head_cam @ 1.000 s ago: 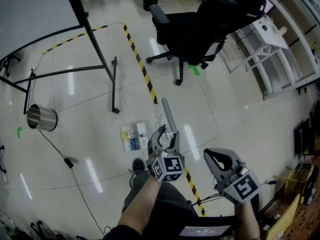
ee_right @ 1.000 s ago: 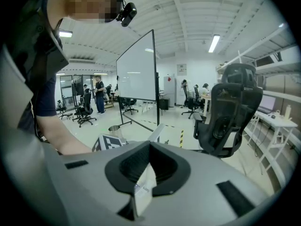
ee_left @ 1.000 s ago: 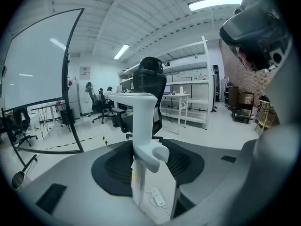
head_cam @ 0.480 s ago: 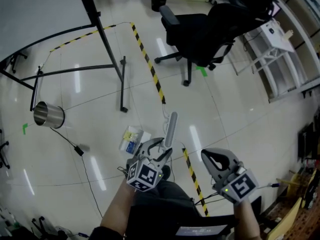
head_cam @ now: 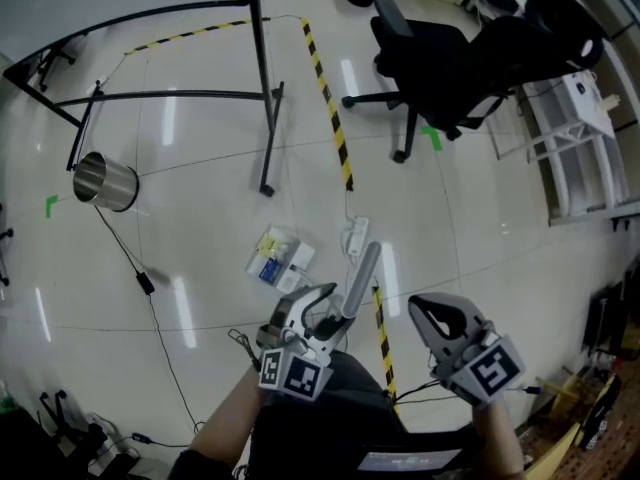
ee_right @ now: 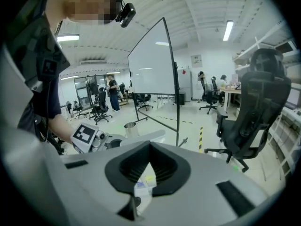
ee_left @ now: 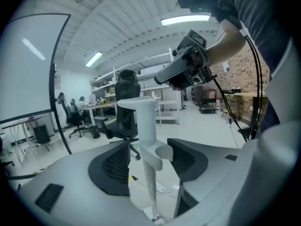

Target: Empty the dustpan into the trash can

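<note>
Glossy white floor (head_cam: 480, 218) runs under a whiteboard stand (head_cam: 262, 88) and a chair (head_cam: 450, 58). On it, just ahead of the person, sits the dustpan (head_cam: 278, 261) with litter inside. Its handle (head_cam: 362, 273) rises upright between the jaws of the left tool (head_cam: 322, 306). Those jaws have just been opening and stand wide, pads off the handle, probably for a fresh grip. The right tool (head_cam: 425, 310) is closed on nothing, kept aside. The trash can (head_cam: 105, 181) stands well apart to the left, so nothing is emptied yet.

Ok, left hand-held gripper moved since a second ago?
Yes: the left hand-held gripper went left from the floor tape; jaws just opened, dustpan handle between them.
</note>
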`<state>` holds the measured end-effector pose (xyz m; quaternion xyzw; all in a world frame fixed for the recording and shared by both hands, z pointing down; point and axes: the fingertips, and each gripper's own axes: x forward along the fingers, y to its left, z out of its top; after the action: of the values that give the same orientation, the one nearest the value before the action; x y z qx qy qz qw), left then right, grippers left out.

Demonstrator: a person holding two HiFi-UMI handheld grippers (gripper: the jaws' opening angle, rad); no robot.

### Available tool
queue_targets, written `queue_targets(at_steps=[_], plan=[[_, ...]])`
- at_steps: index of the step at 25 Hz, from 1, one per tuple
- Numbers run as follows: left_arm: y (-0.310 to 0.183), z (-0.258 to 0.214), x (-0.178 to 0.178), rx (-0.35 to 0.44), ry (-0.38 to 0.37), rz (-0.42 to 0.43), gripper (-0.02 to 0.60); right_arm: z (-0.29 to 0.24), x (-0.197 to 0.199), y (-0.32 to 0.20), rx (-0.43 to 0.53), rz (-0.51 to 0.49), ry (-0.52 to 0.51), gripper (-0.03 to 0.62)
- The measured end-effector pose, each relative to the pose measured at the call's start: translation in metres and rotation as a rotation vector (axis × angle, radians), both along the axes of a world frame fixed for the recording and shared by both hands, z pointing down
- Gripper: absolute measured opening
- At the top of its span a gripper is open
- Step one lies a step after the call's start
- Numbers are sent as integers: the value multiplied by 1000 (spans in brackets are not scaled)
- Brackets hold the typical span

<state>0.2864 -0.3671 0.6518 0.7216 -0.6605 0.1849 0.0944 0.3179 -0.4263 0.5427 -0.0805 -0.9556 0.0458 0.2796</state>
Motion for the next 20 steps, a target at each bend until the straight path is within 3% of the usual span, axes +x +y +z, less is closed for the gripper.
queue_targets(at_steps=[3, 9, 13, 14, 17, 20], plan=[[0, 3, 11, 39, -56, -59, 281, 6, -6, 3, -13, 3, 17, 14], [-7, 7, 28, 96, -87, -191, 279, 14, 2, 4, -21, 15, 44, 14], [-15, 6, 34, 115, -104, -217, 259, 18, 15, 5, -11, 21, 58, 14], [-15, 7, 35, 109, -114, -216, 245, 18, 19, 5, -9, 23, 60, 14], [-16, 8, 37, 93, -135, -220, 119, 18, 29, 2, -8, 38, 60, 14], [-11, 5, 28, 82, -105, -248, 94, 18, 36, -1, -12, 49, 51, 14]])
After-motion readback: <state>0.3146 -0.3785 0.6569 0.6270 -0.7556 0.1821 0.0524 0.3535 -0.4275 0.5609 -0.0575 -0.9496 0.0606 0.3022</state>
